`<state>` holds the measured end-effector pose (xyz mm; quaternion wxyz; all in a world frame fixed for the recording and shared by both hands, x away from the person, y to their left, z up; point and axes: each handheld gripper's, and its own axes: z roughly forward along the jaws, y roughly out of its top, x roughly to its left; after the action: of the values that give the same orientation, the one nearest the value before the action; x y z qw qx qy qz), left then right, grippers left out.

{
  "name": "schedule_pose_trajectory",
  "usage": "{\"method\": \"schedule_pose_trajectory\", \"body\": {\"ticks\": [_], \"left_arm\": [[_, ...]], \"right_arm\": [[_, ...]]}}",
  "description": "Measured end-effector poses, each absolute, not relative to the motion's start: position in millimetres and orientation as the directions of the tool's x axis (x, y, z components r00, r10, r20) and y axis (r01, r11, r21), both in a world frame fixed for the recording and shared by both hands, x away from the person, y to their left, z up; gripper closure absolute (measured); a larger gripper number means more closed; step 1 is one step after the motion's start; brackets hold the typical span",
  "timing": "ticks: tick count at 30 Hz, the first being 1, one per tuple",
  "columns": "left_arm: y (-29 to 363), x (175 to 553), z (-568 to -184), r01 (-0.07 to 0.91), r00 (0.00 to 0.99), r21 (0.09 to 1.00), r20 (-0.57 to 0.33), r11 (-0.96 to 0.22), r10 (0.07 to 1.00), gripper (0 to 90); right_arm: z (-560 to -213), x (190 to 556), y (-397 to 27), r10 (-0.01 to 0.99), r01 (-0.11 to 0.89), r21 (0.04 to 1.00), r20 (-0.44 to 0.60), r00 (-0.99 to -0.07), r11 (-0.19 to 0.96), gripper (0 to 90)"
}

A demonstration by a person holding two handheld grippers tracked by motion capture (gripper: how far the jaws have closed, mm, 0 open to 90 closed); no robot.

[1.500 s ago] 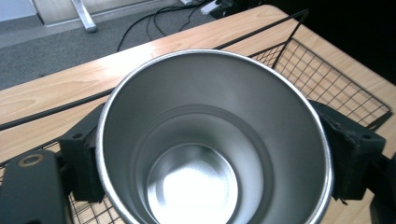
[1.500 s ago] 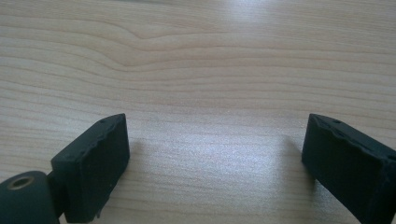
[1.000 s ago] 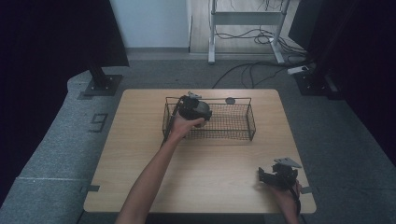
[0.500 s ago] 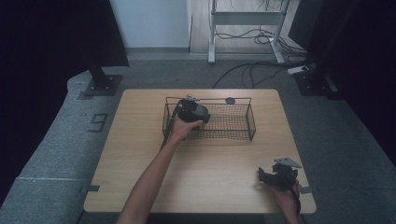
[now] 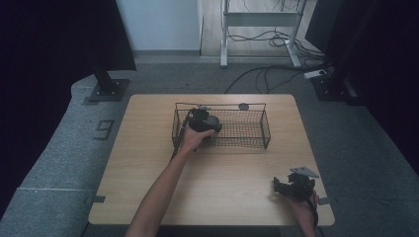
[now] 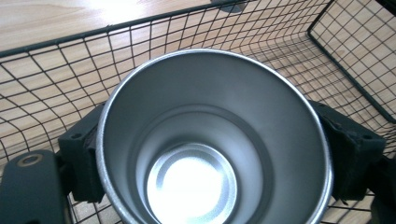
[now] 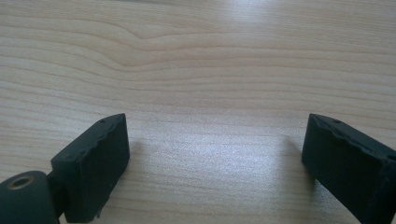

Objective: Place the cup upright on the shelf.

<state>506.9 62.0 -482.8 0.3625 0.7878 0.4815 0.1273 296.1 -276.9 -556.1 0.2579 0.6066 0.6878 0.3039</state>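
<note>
In the left gripper view a shiny metal cup (image 6: 210, 140) stands with its mouth toward the camera, and my left gripper (image 6: 210, 161) is shut on it, one black pad pressing each side. Gripper and cup sit low inside a black wire basket (image 6: 56, 70). In the high view the left gripper (image 5: 205, 121) is at the left end of the basket (image 5: 247, 105), at the table's far middle. My right gripper (image 5: 281, 186) rests near the table's front right corner. Its jaws (image 7: 215, 154) stand wide open over bare wood with nothing between them.
The wooden table (image 5: 148, 163) stands on grey carpet. A small dark round thing (image 5: 243, 106) lies on the table just behind the basket. Cables and a desk frame (image 5: 262, 19) are on the floor beyond. A person's forearms come in from the bottom edge.
My left gripper has sunk a little lower into the basket with the cup. The right gripper has stayed where it was.
</note>
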Motion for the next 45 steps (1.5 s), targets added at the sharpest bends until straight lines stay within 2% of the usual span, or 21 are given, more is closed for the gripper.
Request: {"method": "schedule_pose_trajectory", "body": {"ticks": [28, 33, 45], "left_arm": [[63, 503, -483, 0.669, 0.493, 0.686, -0.123, -0.285, 0.861, 11.3], [66, 498, -472, 0.641, 0.490, 0.721, -0.120, -0.264, 0.863, 7.1], [79, 476, -443, 0.583, 0.530, 0.773, -0.129, -0.250, 0.838, 6.5]], "right_arm": [[-556, 296, -277, 0.991, 0.678, 0.731, 0.014, -0.130, 0.079, 7.6], [-556, 296, -277, 0.991, 0.678, 0.731, 0.014, -0.130, 0.078, 7.6], [-556, 296, -277, 0.991, 0.678, 0.731, 0.014, -0.130, 0.078, 7.7]]}}
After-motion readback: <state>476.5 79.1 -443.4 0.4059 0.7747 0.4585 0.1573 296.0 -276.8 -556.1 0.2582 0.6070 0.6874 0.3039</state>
